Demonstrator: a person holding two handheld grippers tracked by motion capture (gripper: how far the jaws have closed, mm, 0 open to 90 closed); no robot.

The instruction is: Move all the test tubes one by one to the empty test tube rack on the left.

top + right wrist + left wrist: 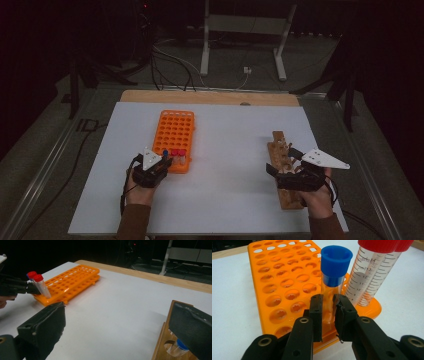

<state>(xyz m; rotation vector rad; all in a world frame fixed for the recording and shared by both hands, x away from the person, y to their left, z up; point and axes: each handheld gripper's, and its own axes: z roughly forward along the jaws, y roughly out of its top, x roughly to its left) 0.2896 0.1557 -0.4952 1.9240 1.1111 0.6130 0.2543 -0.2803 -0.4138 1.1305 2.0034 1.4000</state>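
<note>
While left tongs (328, 312) clench the blue-capped tube (333, 282) at the orange rack's (274, 285) near edge, right tongs (117, 327) hang released. Tube looks light, slick, likely brittle; grip mid-barrel, below cap.

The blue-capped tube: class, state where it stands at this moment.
The blue-capped tube stands in the near edge of the orange rack, clamped by the left tool, beside two red-capped tubes; in the high view, table's left half.

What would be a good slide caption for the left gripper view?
Left gripper clamps a blue-capped tube standing in the orange rack, beside two red-capped tubes.
</note>
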